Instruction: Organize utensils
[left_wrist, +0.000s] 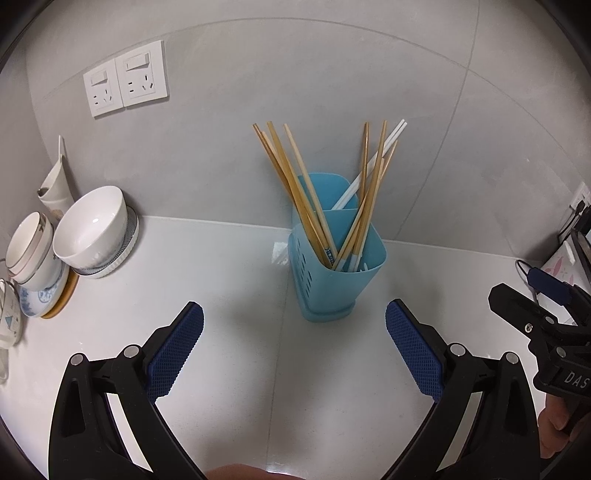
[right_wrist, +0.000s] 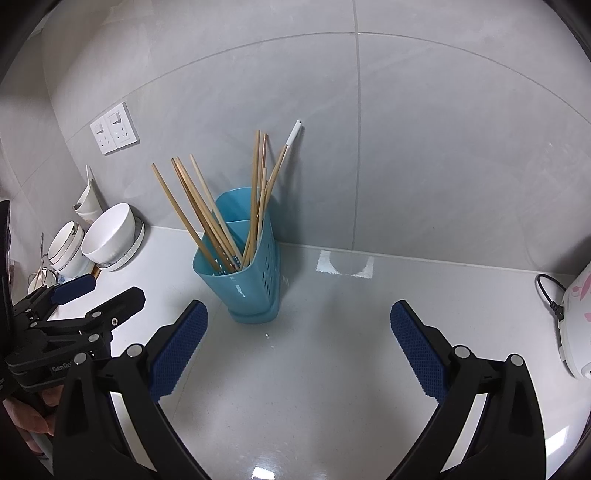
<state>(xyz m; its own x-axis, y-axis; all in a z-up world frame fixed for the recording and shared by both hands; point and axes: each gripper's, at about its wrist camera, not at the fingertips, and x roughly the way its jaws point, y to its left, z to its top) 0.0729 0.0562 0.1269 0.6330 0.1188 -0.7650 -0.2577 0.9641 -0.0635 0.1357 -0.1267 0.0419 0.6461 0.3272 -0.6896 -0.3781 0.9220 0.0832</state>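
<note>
A blue perforated utensil holder (left_wrist: 332, 280) stands on the white counter near the wall, with several wooden chopsticks (left_wrist: 299, 192) and white chopsticks (left_wrist: 373, 166) fanned out in it. My left gripper (left_wrist: 294, 325) is open just in front of it, nothing between its blue pads. In the right wrist view the holder (right_wrist: 247, 273) sits left of centre, its chopsticks (right_wrist: 207, 214) leaning left and upward. My right gripper (right_wrist: 299, 328) is open and empty, a little to the holder's right. Each gripper shows at the edge of the other's view.
Stacked white bowls (left_wrist: 92, 229) and patterned cups (left_wrist: 29, 254) sit at the left by the wall, under two wall sockets (left_wrist: 125, 79). A white appliance (right_wrist: 576, 325) with a black cable stands at the right. A person's hand (right_wrist: 29, 417) holds the left gripper.
</note>
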